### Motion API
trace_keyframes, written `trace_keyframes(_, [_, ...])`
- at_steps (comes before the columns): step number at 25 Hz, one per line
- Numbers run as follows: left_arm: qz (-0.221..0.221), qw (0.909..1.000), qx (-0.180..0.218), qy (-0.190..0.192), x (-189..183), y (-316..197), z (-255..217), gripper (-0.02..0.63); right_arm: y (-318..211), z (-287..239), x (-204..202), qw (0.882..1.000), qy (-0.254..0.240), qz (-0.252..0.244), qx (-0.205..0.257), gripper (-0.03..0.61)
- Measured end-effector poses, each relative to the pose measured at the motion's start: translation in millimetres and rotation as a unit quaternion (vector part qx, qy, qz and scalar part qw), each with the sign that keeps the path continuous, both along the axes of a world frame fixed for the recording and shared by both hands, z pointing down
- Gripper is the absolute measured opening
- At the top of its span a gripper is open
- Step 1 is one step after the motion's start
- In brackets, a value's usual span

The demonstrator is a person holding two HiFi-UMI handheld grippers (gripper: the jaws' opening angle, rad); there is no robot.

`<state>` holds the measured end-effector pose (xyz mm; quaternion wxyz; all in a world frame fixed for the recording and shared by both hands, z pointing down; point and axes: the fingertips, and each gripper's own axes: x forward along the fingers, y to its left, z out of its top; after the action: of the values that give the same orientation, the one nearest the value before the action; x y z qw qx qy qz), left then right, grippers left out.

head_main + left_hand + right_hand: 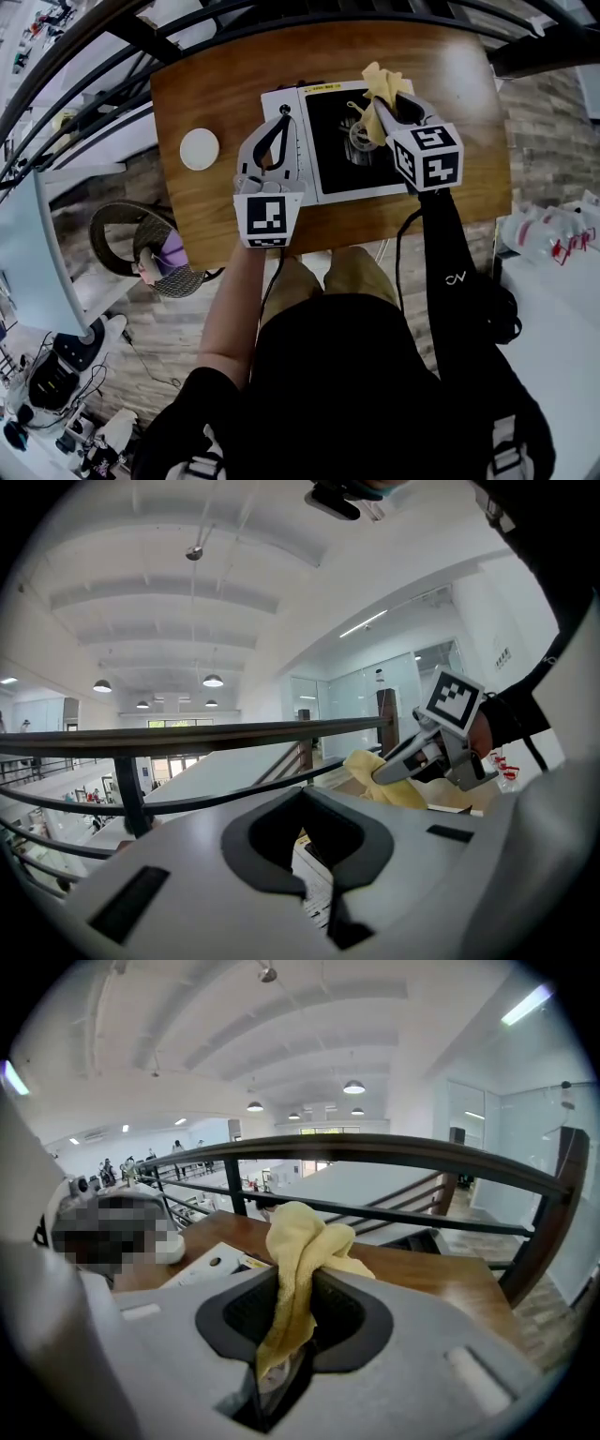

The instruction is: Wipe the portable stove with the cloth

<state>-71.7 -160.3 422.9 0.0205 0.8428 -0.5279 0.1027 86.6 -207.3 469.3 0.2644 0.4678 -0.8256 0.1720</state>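
The portable stove [323,173], white with a black top, lies on the wooden table [216,84]. My right gripper [398,101] hovers over the burner [358,139], shut on a yellow cloth [379,86] that bunches out past its tips. The right gripper view shows the cloth [300,1241] pinched between the jaws, with the stove's white edge [202,1269] below. My left gripper [283,114] is over the stove's left control panel, shut with nothing in it. In the left gripper view the right gripper [384,772] and the cloth [398,794] appear ahead, and the stove label [314,874] shows through the jaw gap.
A white round disc [200,148] lies on the table left of the stove. Black railings [112,56] curve round the table's far side with a drop beyond. The table's near edge is at my knees [328,272].
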Motion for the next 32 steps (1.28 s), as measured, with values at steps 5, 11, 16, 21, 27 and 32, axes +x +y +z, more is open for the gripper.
trace_keyframes(5, [-0.008,1.0000,0.000,-0.001,-5.6,8.3,1.1,0.009,36.9,-26.5,-69.0,0.995,-0.043,-0.085,0.013,0.091])
trace_keyframes(11, [-0.016,0.9998,-0.002,-0.006,-17.4,21.2,1.1,0.009,88.3,-9.6,-131.2,0.985,-0.054,-0.160,-0.022,0.091])
trace_keyframes(16, [-0.014,0.9998,-0.010,-0.013,-19.8,36.0,9.1,0.009,124.2,13.9,-140.0,0.982,-0.052,-0.175,-0.056,0.091])
trace_keyframes(21, [-0.001,0.9999,-0.015,-0.009,-8.8,42.0,13.6,0.009,144.5,24.8,-118.2,0.984,-0.044,-0.158,-0.070,0.091])
trace_keyframes(27, [0.023,0.9996,-0.014,-0.004,16.9,40.4,13.4,0.009,143.2,32.8,-64.1,0.991,-0.033,-0.111,-0.072,0.091])
trace_keyframes(32, [0.042,0.9991,-0.010,-0.002,39.4,38.0,8.5,0.009,142.6,38.5,-10.5,0.995,-0.014,-0.067,-0.074,0.091])
